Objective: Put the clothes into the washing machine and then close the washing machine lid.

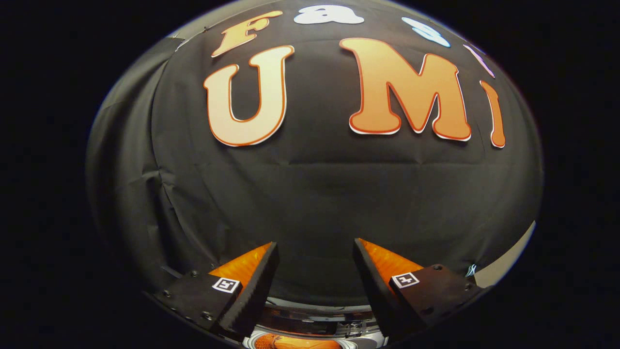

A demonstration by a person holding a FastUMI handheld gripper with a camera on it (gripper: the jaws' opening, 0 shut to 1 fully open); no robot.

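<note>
Black cloth wall point(310, 194) stands ahead. Gripper point(315, 254) jaws are wide apart, holding nothing. Below them sits the washing machine's shiny rim point(310, 317).

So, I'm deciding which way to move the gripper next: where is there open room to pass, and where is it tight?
The gripper is open, with nothing between its fingers. Ahead, the way is free up to the booth's black cloth wall. It is tight below, between the finger bases: a shiny curved rim sits there with something orange under it; what they belong to cannot be told.
</note>
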